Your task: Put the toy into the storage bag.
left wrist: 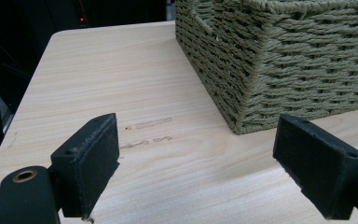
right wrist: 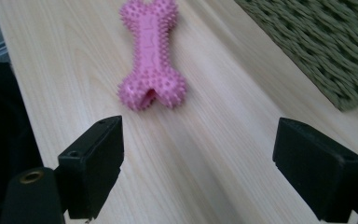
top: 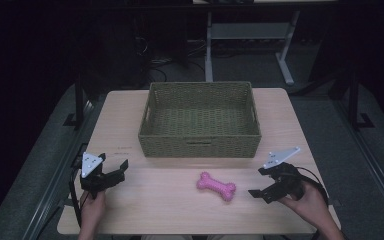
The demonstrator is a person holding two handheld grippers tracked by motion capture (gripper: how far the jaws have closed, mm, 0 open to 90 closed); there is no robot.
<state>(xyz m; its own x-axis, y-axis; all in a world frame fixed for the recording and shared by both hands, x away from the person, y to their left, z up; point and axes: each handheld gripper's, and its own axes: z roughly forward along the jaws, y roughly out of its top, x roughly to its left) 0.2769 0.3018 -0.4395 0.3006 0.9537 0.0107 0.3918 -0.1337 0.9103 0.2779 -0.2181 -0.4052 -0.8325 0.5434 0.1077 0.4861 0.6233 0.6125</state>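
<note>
Right gripper view: wide-open right gripper (right wrist: 198,172) faces a pink bone toy (right wrist: 152,53), likely light, squashy rubber, best pinched across its narrow waist.

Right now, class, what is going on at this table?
A person holds a two-jaw gripper in each hand at a wooden table. The right gripper is open and points at a pink bone toy lying just ahead of it, not yet touched. The left gripper is open too, resting near the table's left edge, facing a corner of the woven basket. The basket looks empty.
</note>
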